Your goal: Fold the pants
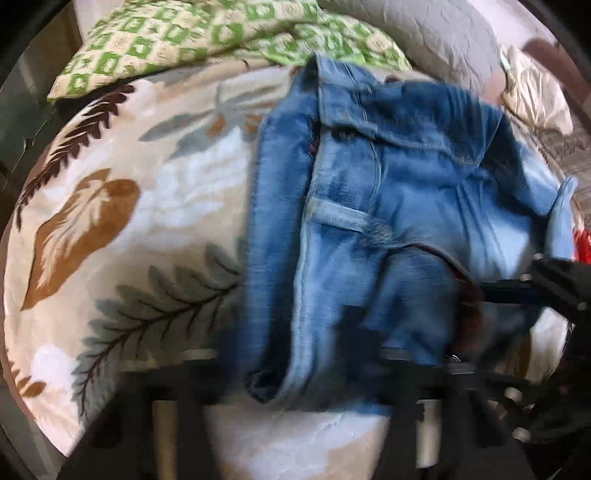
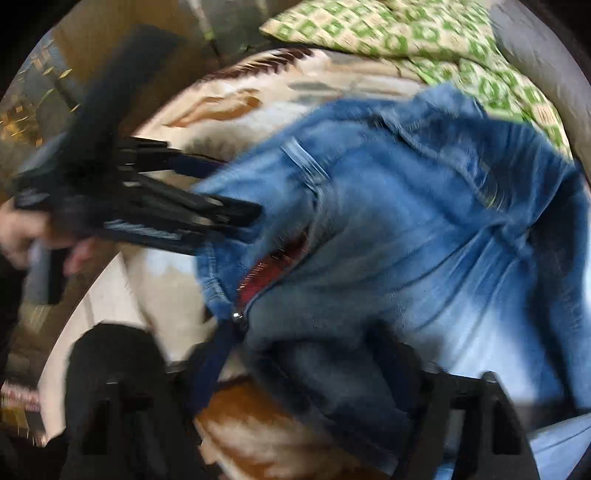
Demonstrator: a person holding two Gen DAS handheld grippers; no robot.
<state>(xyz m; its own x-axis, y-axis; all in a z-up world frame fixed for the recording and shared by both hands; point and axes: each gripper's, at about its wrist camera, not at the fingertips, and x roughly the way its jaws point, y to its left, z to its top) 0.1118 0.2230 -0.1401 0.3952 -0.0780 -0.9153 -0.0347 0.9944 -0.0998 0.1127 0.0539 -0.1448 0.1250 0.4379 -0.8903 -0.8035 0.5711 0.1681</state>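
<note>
Lying rumpled, faded denim pants (image 1: 388, 206)

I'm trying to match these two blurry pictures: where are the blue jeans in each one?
Left wrist view: the jeans fill the centre and right, bunched on the leaf-print blanket.
Right wrist view: the jeans cover the centre and right, with a red strip showing at their opening.
Shared landmark: the green-and-cream patterned cloth lies beyond the jeans, at the top of both pictures.

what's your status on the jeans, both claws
Left claw at jeans edge, grip unclear. Right claw straddling denim, grip unclear. Jeans bunched on leaf blanket. Nothing in the way.
</note>
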